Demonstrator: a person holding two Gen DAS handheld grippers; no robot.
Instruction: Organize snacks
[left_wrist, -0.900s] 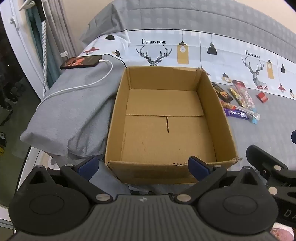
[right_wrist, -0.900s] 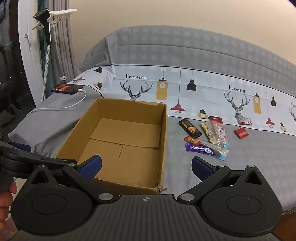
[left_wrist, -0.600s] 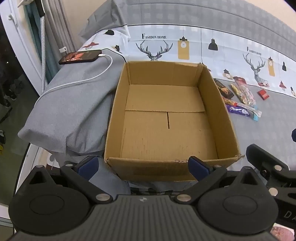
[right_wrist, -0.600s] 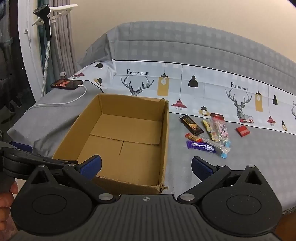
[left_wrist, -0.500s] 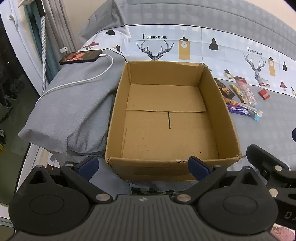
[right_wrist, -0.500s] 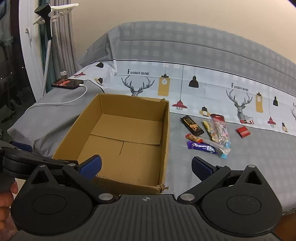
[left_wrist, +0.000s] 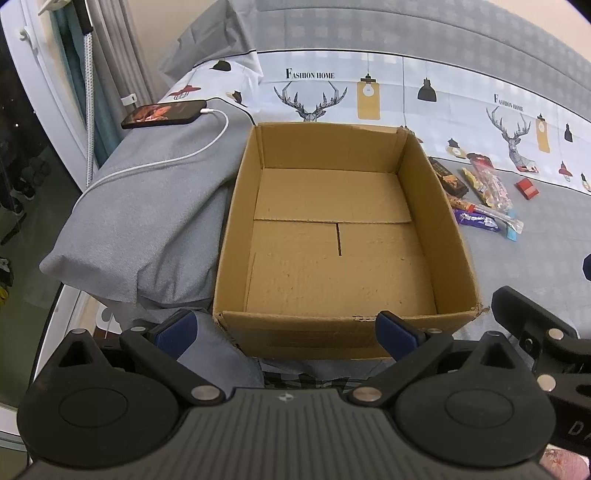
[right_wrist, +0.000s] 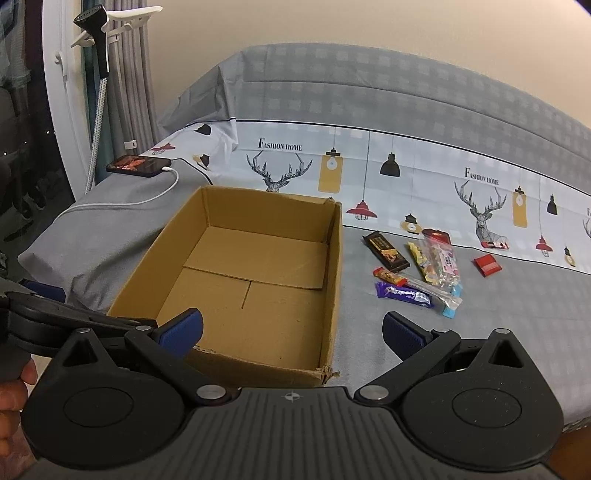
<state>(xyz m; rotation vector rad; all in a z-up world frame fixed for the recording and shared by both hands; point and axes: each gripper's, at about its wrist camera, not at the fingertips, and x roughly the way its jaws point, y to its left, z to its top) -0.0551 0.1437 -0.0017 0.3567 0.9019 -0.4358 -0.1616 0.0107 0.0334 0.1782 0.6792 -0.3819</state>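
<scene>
An open cardboard box (left_wrist: 454, 236) (right_wrist: 334, 266) sits on the bed with nothing inside it. To its right lie several snacks: a dark chocolate bar (right_wrist: 386, 250), a purple bar (right_wrist: 404, 294), an orange bar (right_wrist: 388, 276), a clear candy bag (right_wrist: 441, 260) and a small red packet (right_wrist: 487, 264). The same purple bar (left_wrist: 476, 219) and red packet (left_wrist: 527, 189) show in the left wrist view. My left gripper (left_wrist: 286, 330) hangs open just before the box's near wall. My right gripper (right_wrist: 291, 332) is open over the box's near right corner, holding nothing.
A phone (left_wrist: 164, 113) (right_wrist: 138, 165) with a white charging cable (left_wrist: 184, 155) lies on a grey pillow (left_wrist: 140, 221) left of the box. Curtains and a garment steamer (right_wrist: 101, 44) stand at the far left. A person's hand (right_wrist: 14, 398) shows at the lower left.
Both views have shifted only slightly; the box and snacks lie where they were and both grippers stay open.
</scene>
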